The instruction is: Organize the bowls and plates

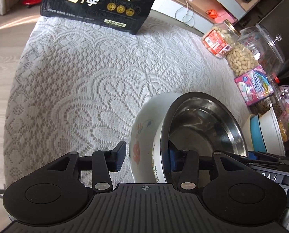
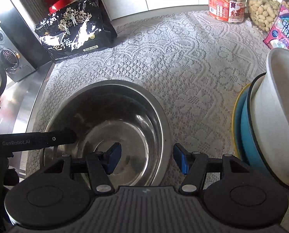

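Note:
A steel bowl [image 1: 206, 124] sits nested inside a white floral bowl [image 1: 144, 136] on the lace cloth. My left gripper [image 1: 146, 156] is open and straddles the near wall of both bowls, one finger outside and one inside. In the right wrist view the steel bowl [image 2: 113, 124] lies in front, and my right gripper [image 2: 147, 160] is open, straddling its right rim without gripping. The left gripper's finger [image 2: 47, 137] reaches into the bowl from the left. A stack with a white bowl [image 2: 276, 120] on blue [image 2: 247, 128] and yellow dishes stands to the right.
A black snack bag [image 1: 98, 3] stands at the far side of the table [image 1: 76, 81]. Peanut jars [image 2: 226, 2], a clear lidded jar [image 1: 260, 44] and a pink candy bag [image 1: 255, 85] line the right side. A speaker [image 2: 8, 52] stands beyond the left edge.

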### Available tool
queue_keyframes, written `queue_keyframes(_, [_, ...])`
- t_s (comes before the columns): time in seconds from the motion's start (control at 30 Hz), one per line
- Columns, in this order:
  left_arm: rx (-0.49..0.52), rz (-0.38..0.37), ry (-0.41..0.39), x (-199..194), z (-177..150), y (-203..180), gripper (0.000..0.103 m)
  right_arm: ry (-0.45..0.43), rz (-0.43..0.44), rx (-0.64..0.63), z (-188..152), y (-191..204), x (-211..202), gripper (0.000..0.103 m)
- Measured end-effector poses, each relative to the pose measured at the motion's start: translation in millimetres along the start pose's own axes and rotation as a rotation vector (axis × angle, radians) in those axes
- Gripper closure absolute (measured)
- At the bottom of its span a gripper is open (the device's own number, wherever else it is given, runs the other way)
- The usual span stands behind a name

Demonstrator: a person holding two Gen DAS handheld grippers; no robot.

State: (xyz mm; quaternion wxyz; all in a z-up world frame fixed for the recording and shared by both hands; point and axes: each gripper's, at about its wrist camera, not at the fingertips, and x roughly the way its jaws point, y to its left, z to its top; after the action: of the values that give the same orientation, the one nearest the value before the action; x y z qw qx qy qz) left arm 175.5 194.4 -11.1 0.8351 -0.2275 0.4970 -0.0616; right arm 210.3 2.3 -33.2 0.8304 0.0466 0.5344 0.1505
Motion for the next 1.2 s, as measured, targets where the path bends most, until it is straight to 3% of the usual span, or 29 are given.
queue_keyframes(0.3, [-0.039,-0.03,0.06,12,-2,1,0.06,0.072,0.023,0.045,1,-2,24,0.039])
queue_keyframes(0.53, [-0.004,0.018,0.032,12,0,-6,0.049,0.091,0.083,0.125,14,-9,28,0.04])
queue_keyframes(0.67, [-0.07,0.024,-0.001,8,6,7,0.046,0.095,0.118,0.106,25,-1,38,0.04])
queue_keyframes(0.87, [-0.094,0.024,-0.016,6,8,14,0.046,0.06,0.137,0.024,23,1,37,0.04])
queue_keyframes(1.0, [-0.09,0.025,-0.028,2,7,13,0.046,-0.014,0.111,-0.046,13,-2,4,0.041])
queue_keyframes(1.2, [0.024,0.158,-0.193,-41,1,-14,0.047,-0.184,0.148,-0.226,-18,-15,-75,0.04])
